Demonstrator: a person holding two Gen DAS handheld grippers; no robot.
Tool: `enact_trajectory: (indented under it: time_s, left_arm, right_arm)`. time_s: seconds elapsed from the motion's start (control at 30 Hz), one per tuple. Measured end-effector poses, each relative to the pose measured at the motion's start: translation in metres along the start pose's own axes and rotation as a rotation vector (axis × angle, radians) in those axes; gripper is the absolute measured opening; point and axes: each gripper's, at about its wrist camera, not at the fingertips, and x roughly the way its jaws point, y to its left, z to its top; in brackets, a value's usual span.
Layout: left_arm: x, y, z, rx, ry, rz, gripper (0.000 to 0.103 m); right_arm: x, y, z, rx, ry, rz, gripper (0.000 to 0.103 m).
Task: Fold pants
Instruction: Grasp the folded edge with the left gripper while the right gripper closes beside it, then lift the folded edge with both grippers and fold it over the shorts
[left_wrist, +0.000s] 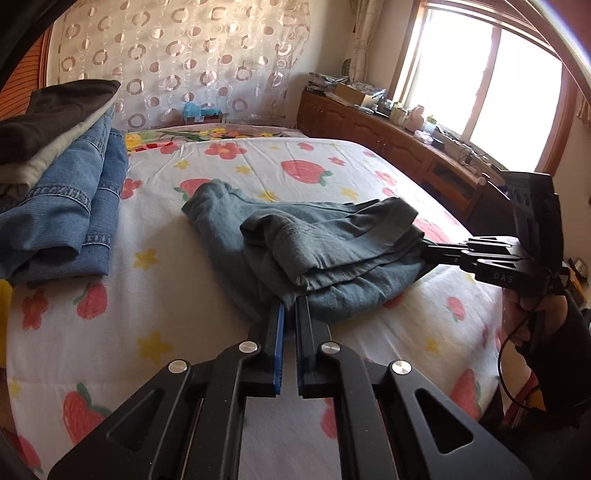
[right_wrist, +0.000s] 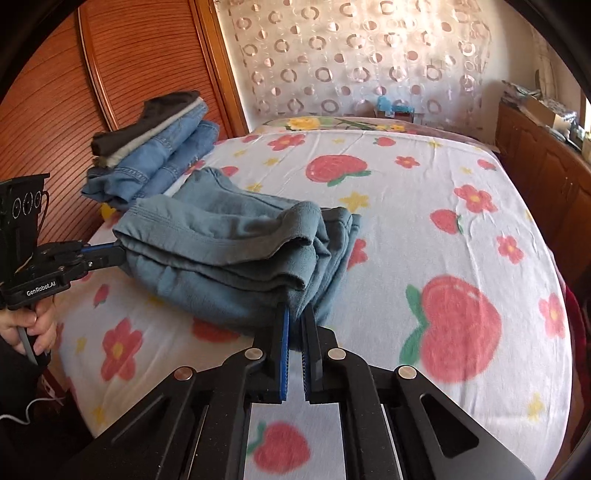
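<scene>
A: While both grippers sit at the near edge, left wrist view first: the left gripper (left_wrist: 291, 304) has its jaws pressed together on a corner of the teal pants (left_wrist: 295, 243), cloth pinched between the blue pads.

B: Where are the pants?

A: Bunched in a loose, part-folded heap on the strawberry bedsheet (left_wrist: 184, 339), about mid-bed. The right gripper (left_wrist: 424, 248) comes in from the right edge, tips buried in the pants' other end. A stack of folded clothes (left_wrist: 62, 184) lies at far left, apart from the pants.

B: Right wrist view?

A: The same from the other side. Right gripper (right_wrist: 295, 314) is clamped on the near hem of the pants (right_wrist: 229, 251), fabric between the pads. Left gripper (right_wrist: 120, 254) enters from the left, tips against the pants' edge; a hand (right_wrist: 35, 325) holds its handle. The stack (right_wrist: 155, 155) lies beyond, by the wooden panel (right_wrist: 122, 59).
</scene>
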Motion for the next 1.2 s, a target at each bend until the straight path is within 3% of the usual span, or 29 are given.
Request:
enact_trajectory:
  time_s: [0.3, 0.47, 0.63, 0.83, 1.2]
  left_arm:
    - [-0.018, -0.015, -0.020, 0.038, 0.013, 0.025, 0.006]
    - [-0.010, -0.014, -0.026, 0.041, 0.036, 0.044, 0.007]
    - [-0.013, -0.011, -0.025, 0.027, 0.024, 0.058, 0.022]
    - [-0.008, -0.009, -0.026, 0.040, 0.047, 0.069, 0.023]
    - [0.001, -0.005, -0.008, 0.053, 0.037, 0.094, 0.023]
  right_arm:
    - [-0.030, 0.013, -0.023, -0.002, -0.005, 0.038, 0.005]
    - [-0.026, 0.016, -0.029, -0.030, 0.004, 0.004, 0.005]
    - [-0.031, 0.024, -0.026, -0.049, -0.014, -0.009, 0.005]
    - [-0.028, 0.027, -0.026, -0.067, -0.018, -0.015, 0.023]
    - [0.002, 0.027, -0.014, -0.107, 0.037, -0.043, 0.025]
